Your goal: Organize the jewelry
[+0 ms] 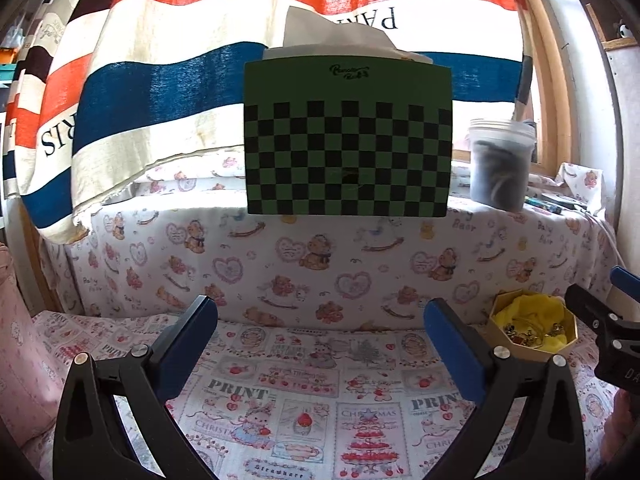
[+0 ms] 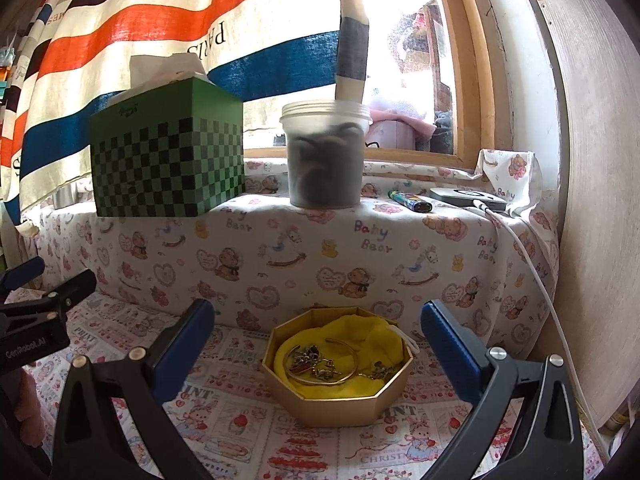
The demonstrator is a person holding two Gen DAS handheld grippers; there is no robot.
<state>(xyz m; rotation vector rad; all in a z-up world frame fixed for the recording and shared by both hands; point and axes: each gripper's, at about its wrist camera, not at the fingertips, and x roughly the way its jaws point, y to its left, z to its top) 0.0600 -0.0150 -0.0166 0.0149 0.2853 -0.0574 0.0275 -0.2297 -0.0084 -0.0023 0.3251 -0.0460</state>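
The octagonal gold box [image 2: 338, 384] sat on the printed cloth of the table [image 2: 224, 420], directly ahead of the right claw [image 2: 320, 350] and between its spread blue fingers [image 2: 452, 354], untouched. Inside, on yellow fabric [image 2: 360, 336], lay a gold bangle [image 2: 320, 376] and a tangle of chains and charms [image 2: 310, 356].

The left claw [image 1: 320, 350] hovered level over the cloth, its fingers also wide apart and holding nothing; from there the box lay off to its right, near the right claw's tip [image 1: 592, 312]. Behind, a green checkered tissue box [image 2: 168, 152] and a plastic jar [image 2: 326, 156] stood on the raised ledge.
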